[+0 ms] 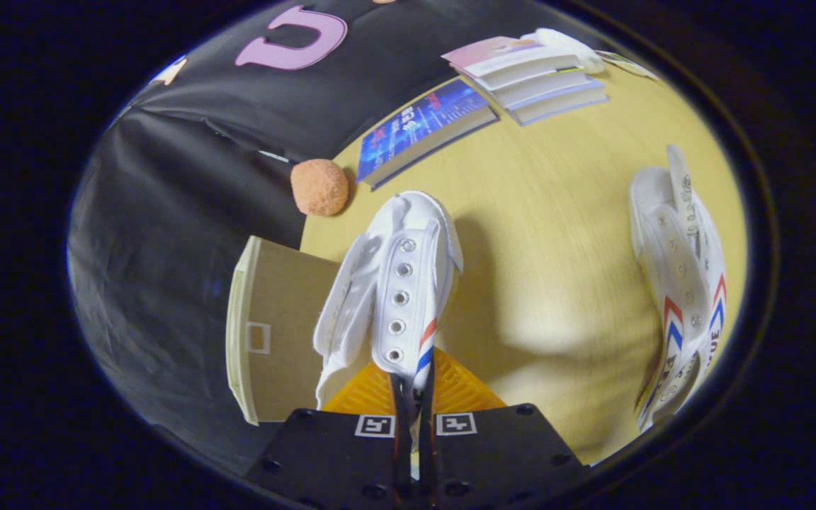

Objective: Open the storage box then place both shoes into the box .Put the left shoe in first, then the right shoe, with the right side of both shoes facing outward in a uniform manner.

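Note:
My gripper (414,397) is shut on the eyelet edge of a white canvas shoe (401,283) with red and blue stripes, which hangs in the air ahead of the fingers with its toe pointing away. Just left of that shoe stands the storage box's raised lid (277,326), brown inside with a cream edge. The box body is hidden from me. A second white shoe (684,283) with red and blue chevrons lies on its side on the yellow wooden table (557,234), far to the right of the fingers.
An orange fuzzy ball (319,187) rests at the table's far edge, beyond the lid. A blue book (422,131) and a stack of books (535,78) lie at the back. Black cloth forms the booth wall to the left.

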